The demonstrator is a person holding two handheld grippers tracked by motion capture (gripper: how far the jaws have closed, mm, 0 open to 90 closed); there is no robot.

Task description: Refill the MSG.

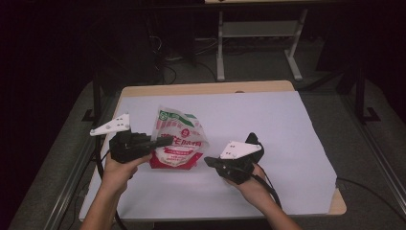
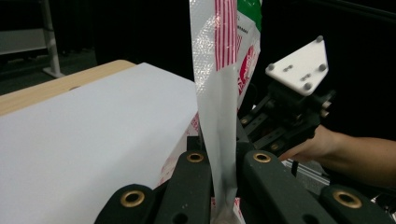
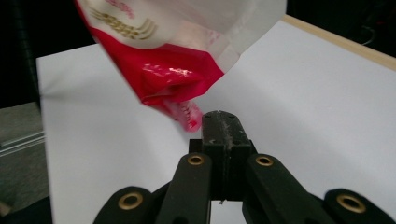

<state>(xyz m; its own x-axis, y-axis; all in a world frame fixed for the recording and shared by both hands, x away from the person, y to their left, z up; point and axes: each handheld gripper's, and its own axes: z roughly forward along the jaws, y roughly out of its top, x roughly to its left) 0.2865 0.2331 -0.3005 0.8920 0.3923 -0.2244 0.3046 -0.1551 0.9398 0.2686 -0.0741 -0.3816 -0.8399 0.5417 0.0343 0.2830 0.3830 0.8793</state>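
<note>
— Right, nearest us, what's the right gripper (image 1: 216, 162) doing?
— Its fingers (image 3: 223, 135) are pressed together on nothing, tip just beside the bag's red bottom corner.
— And the left gripper (image 1: 160, 142)?
— Fingers (image 2: 194, 175) clamped on the clear side seam of the bag (image 1: 176, 139), holding it upright over the white sheet (image 1: 268, 129) on the bench (image 1: 206, 88).
— Beyond that?
— White frame legs (image 1: 220, 48) on the dark floor behind.

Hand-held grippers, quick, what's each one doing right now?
Left hand-held gripper: closed on the snack bag's edge.
Right hand-held gripper: closed, holding nothing.
</note>
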